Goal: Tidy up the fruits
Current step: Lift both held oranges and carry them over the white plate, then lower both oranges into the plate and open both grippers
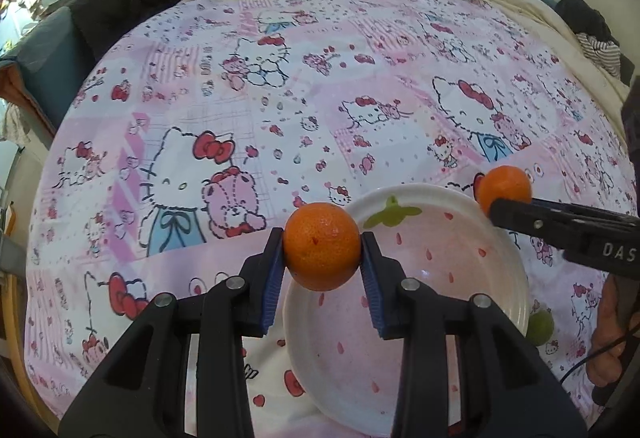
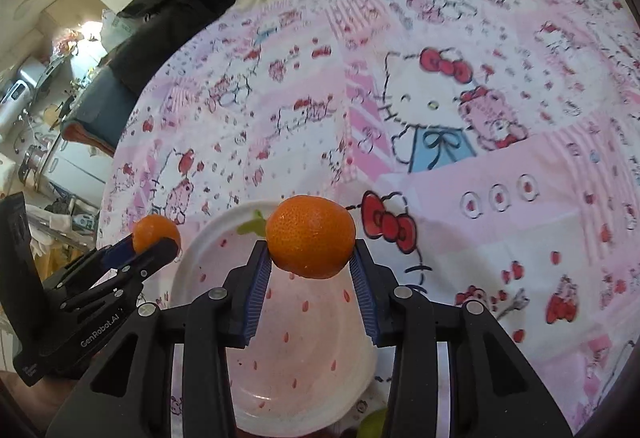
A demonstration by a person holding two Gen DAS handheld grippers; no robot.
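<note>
We pinch one mandarin (image 1: 322, 246) between the blue pads of our left gripper (image 1: 323, 258), held above the strawberry-print plate (image 1: 512, 258). Our right gripper (image 2: 311, 258) clamps a second mandarin (image 2: 311, 242) over the same plate. A green fruit (image 1: 540, 326) lies beside the rim.

2 orange mandarins (image 1: 322, 246) (image 2: 311, 237), pink strawberry-print white plate (image 1: 460, 198), pink cartoon-cat bedsheet (image 1: 280, 110)

A bed (image 1: 304, 110) in pink cartoon-cat sheets — bearing a strawberry-print plate (image 1: 472, 266), a green fruit (image 1: 540, 326) beside it.
</note>
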